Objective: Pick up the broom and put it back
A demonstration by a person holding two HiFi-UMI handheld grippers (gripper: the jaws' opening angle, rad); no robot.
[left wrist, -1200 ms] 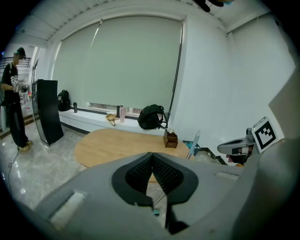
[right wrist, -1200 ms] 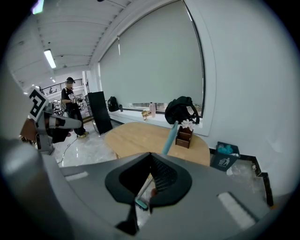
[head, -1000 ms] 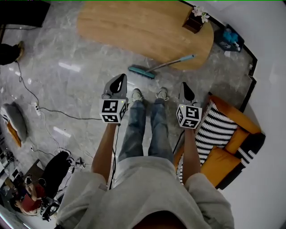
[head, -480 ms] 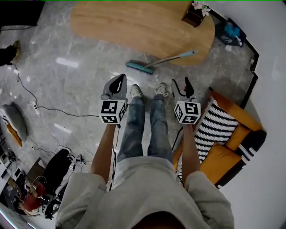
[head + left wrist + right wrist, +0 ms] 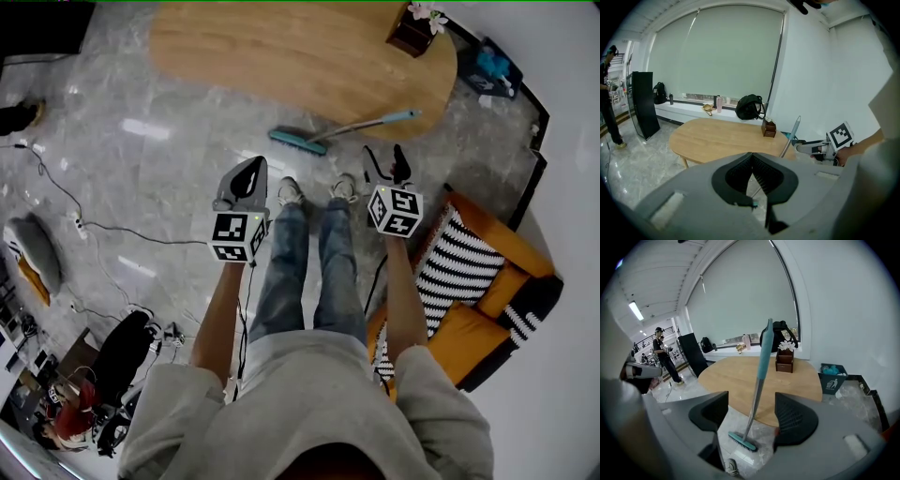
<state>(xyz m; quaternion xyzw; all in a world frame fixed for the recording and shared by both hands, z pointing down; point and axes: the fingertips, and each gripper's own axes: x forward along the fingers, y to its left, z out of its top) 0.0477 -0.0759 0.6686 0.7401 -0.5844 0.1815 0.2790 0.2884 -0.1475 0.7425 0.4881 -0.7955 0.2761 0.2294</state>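
The broom leans against the wooden table's edge, its teal head on the floor and its teal grip up at the rim. My right gripper hangs just short of the handle; its jaws are opening and nothing is between them. In the right gripper view the broom's handle shows in the gap of the right gripper, farther off. My left gripper is shut and empty, left of the person's shoes. The left gripper shows closed pads, with the handle beyond.
An oval wooden table stands ahead with a brown flower box on it. An orange sofa with striped cushions lies at the right. A teal bin sits by the wall. Cables and black bags lie at the left.
The right gripper's jaws have gone from shut to wide open, and it has moved forward towards the broom handle. The left gripper has barely moved.
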